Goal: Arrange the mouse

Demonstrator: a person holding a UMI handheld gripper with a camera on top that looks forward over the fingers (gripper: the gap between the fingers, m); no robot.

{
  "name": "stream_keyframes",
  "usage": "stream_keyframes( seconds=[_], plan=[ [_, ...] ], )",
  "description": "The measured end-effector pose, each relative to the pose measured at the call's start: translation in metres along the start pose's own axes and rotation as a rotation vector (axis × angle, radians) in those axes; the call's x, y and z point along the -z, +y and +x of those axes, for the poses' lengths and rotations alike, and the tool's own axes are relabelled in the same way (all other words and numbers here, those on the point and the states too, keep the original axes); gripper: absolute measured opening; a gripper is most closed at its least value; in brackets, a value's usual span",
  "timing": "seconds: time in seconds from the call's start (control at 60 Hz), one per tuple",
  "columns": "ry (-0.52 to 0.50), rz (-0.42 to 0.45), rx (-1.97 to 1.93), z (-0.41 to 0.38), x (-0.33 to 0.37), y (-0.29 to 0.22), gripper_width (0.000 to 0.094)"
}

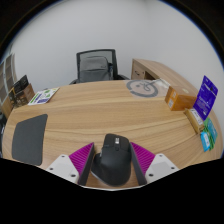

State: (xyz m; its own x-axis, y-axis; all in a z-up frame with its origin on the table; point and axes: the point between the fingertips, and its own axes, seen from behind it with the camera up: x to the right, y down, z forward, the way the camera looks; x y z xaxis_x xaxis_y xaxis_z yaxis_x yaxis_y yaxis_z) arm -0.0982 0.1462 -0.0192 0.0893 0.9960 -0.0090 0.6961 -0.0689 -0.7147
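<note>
A black computer mouse (113, 160) sits between my gripper's (112, 150) two fingers, close to the camera, over the near part of the wooden table (100, 115). Both purple pads (77, 160) press against its sides, so the gripper is shut on it. The mouse's rear end is hidden below the view. I cannot tell whether it rests on the table or hangs just above it. A dark grey mouse mat (28, 137) lies on the table to the left of the fingers.
A black office chair (96, 66) stands behind the table. A booklet (43, 96) lies at the far left. At the far right are a round white object (141, 88), a brown box (181, 98) and a purple box (206, 98).
</note>
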Motion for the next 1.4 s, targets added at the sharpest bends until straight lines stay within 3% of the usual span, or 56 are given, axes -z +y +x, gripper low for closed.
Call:
stream_keyframes(
  seconds=[0.067, 0.417, 0.567, 0.767, 1.017, 1.183, 1.4],
  plan=[
    [0.019, 0.012, 0.0, 0.005, -0.001, 0.0, 0.053],
    [0.018, -0.012, -0.008, -0.001, 0.002, 0.001, 0.0272],
    [0.04, -0.009, -0.036, 0.004, 0.032, -0.009, 0.0268],
    [0.063, 0.081, -0.067, -0.016, 0.085, -0.081, 0.0269],
    [-0.056, 0.194, -0.033, -0.152, 0.133, -0.161, 0.0268],
    [-0.147, 0.163, 0.007, -0.261, 0.116, -0.133, 0.0269],
    [-0.17, 0.029, 0.096, -0.337, 0.051, -0.032, 0.0269]
  ],
)
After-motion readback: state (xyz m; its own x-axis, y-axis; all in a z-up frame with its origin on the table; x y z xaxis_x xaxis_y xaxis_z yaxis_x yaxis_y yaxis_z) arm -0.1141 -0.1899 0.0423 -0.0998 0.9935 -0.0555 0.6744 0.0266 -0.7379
